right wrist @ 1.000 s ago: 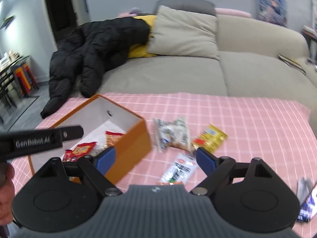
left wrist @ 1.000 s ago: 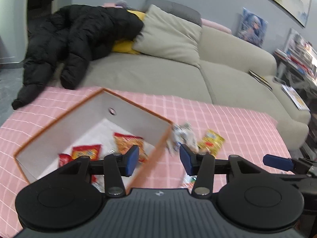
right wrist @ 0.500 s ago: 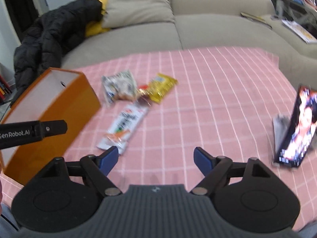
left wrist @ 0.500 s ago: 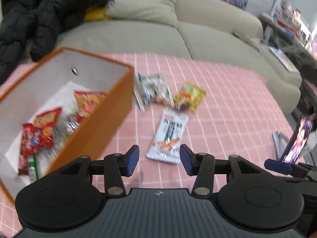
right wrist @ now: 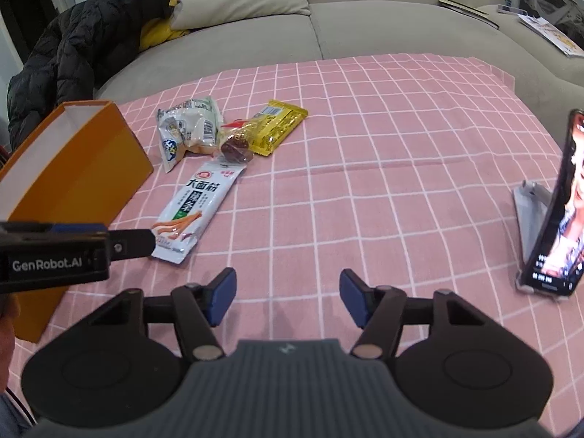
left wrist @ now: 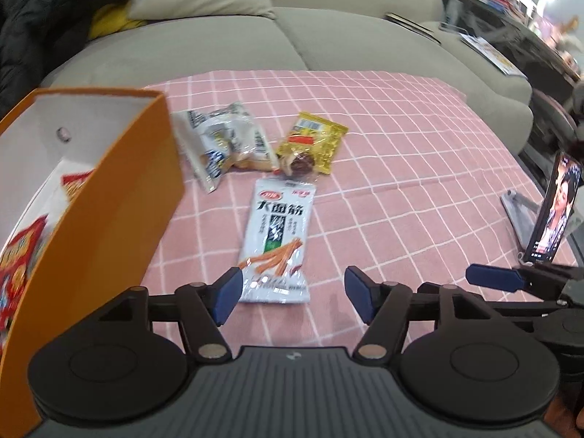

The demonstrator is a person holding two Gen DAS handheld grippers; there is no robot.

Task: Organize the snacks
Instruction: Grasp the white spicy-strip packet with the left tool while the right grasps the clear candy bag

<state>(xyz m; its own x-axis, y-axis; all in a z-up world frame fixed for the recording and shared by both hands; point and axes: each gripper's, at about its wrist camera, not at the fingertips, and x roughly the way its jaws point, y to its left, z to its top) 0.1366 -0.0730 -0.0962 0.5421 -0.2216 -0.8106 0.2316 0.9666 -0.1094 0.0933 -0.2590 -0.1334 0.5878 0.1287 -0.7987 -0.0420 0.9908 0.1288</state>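
An orange box (left wrist: 120, 197) stands at the left on the pink checked cloth and holds red snack packets (left wrist: 18, 255). Beside it lie a long white snack packet (left wrist: 277, 233), a grey-white bag (left wrist: 222, 142), a yellow packet (left wrist: 314, 138) and a small dark wrapped sweet (left wrist: 301, 164). My left gripper (left wrist: 292, 292) is open and empty, just short of the white packet's near end. My right gripper (right wrist: 286, 295) is open and empty over bare cloth, right of the white packet (right wrist: 193, 208). The box (right wrist: 73, 182) also shows in the right wrist view.
A phone on a stand (right wrist: 558, 211) stands at the table's right edge. A beige sofa (right wrist: 365, 25) with a black jacket (right wrist: 73, 43) and a cushion runs behind the table. The left gripper's finger (right wrist: 127, 244) reaches into the right wrist view.
Both grippers swung right and tilted down, from over the box to over the loose snacks. The left gripper's jaws opened wider. Nothing was taken hold of.
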